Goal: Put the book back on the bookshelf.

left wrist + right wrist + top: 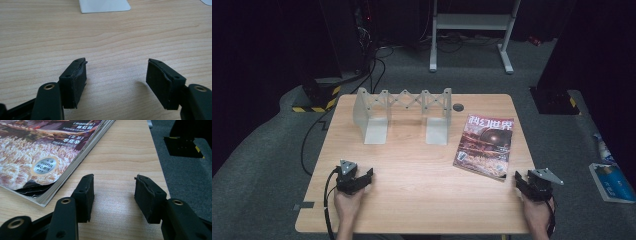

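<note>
From the high view, your left gripper [357,178] and right gripper [532,184] both sit at the near edge of the desk [412,155]. The magazine [484,146] lies flat just ahead of the right one, and the rack [402,115] stands at the back.

Left gripper view: jaws spread, nothing between them.

Right gripper view: jaws spread too, magazine [45,152] corner just beside them. I'd guess it goes in the rack, so come in low at that corner and slide one jaw under.
</note>
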The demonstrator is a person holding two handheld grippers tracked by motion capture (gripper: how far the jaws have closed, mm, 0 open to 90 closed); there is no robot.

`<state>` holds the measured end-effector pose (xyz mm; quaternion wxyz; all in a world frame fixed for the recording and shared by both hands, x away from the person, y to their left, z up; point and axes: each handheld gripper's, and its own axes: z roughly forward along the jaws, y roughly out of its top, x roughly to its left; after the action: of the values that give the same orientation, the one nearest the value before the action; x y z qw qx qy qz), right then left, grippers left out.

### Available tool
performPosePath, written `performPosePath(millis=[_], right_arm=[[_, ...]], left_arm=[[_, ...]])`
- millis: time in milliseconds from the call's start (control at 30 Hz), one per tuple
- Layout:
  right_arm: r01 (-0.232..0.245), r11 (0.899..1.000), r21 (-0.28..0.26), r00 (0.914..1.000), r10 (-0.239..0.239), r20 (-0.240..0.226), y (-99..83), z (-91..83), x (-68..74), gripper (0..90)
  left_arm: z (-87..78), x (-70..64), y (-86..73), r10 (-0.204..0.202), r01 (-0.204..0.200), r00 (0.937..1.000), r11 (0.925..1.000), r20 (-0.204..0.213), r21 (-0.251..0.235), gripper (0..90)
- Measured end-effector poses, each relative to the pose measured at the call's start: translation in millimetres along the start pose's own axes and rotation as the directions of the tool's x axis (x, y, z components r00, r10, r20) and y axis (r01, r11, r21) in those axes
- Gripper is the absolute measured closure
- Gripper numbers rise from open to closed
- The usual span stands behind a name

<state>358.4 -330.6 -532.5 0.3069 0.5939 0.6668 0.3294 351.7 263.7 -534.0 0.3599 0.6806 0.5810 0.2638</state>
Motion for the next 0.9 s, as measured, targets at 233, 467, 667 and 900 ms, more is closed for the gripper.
performPosePath(millis=[233,467,667,900], right_arm=[[-0.005,1.000,-0.001,1.0000,0.005,0.004,0.0,0.3,0.7,46.8],[0.015,1.000,-0.012,0.9998,-0.015,-0.012,-0.8,0.8,2.9,48.6],[0.015,1.000,-0.012,0.9997,-0.015,-0.021,-0.8,0.9,2.1,47.3],[0.029,0.999,-0.014,0.9986,-0.030,-0.043,-1.8,0.5,3.3,45.7]], left_arm=[[-0.4,0.1,-0.5,-0.009,0.009,1.0000,1.0000,0.003,-0.003,32.8],[-0.9,3.1,-0.6,-0.034,0.035,0.9992,0.9994,0.022,-0.009,32.8],[-1.0,1.9,-0.8,-0.009,0.009,0.9989,0.9999,0.045,-0.006,32.6],[1.7,0.5,0.7,0.014,-0.013,0.9988,0.9999,0.047,-0.005,32.7]])
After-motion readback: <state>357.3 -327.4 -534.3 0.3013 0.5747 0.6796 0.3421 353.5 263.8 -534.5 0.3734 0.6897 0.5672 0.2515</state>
